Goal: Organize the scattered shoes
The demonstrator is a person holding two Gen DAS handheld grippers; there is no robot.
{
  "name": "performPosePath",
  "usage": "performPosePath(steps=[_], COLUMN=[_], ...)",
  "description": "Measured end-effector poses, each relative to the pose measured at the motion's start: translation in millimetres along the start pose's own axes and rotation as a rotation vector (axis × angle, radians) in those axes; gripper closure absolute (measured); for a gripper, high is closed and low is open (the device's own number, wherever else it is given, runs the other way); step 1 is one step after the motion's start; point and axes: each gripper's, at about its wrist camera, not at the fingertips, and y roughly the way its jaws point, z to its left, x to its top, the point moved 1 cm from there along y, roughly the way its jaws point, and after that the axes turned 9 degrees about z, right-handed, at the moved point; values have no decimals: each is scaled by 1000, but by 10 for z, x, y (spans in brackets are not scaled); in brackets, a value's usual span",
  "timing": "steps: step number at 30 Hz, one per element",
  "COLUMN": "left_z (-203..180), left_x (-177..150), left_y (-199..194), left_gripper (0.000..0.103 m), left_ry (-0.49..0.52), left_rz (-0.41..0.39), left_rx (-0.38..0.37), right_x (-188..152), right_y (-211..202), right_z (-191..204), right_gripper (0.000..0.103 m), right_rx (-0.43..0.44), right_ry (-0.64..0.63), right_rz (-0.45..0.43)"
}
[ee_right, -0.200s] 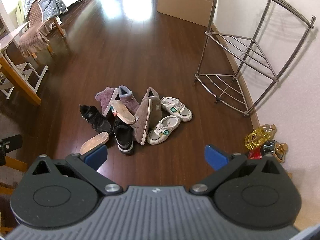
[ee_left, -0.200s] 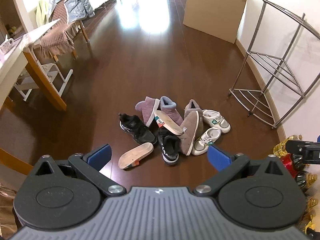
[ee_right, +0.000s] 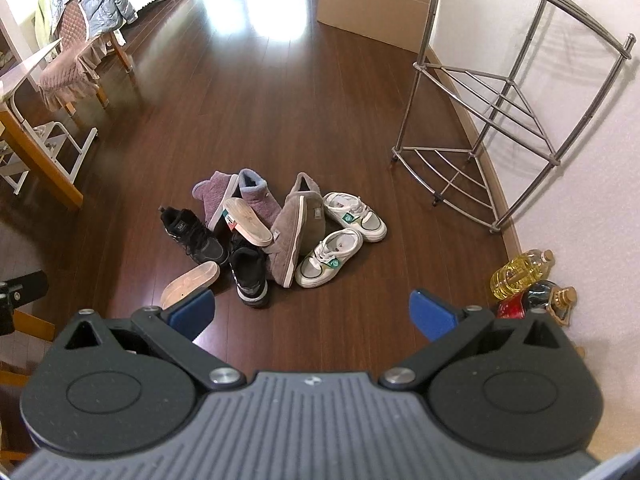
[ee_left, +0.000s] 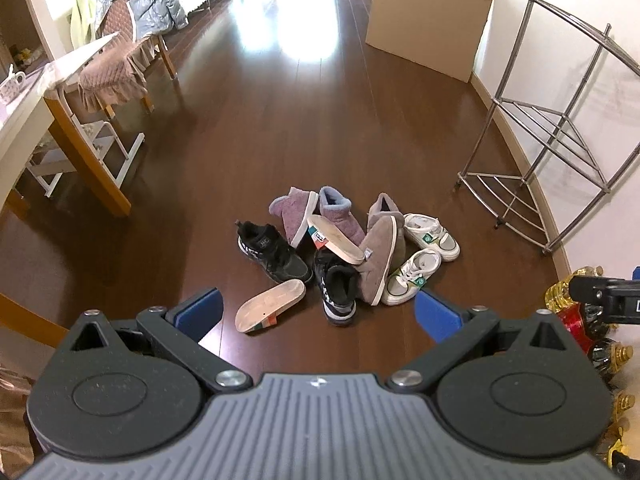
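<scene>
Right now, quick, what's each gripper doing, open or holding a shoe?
Left gripper: open, holding nothing.
Right gripper: open, holding nothing.

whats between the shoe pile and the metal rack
Only bare wood floor lies between the shoe pile and the rack; the white sneakers are the nearest shoes to it. The right wrist view shows this best.

Glossy wood floor (ee_left: 280, 128), metal rack (ee_right: 492, 120), fuzzy boots (ee_left: 378, 256)

left gripper (ee_left: 318, 314) and right gripper (ee_right: 312, 314): black linkages, blue pads, silver screws, ribbed grey housing.
</scene>
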Motion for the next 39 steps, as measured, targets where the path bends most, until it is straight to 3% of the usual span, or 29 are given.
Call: performPosePath(steps=[12,33,39], left_z=[62,215,179], left_x=[-27,-97,-116], left_y=[27,9,-11], left_gripper=[0,0,0], left_ry=[-18,-55,-43], left_rz=[10,19,26], left_rx=[-17,-60,-49], right_x=[24,33,-11], right_y=[-12,207,86], right_z=[120,-80,130], right_gripper=[0,0,0], right_rx=[2,19,15], right_ry=[-9,15,8], right_rz=[9,24,26])
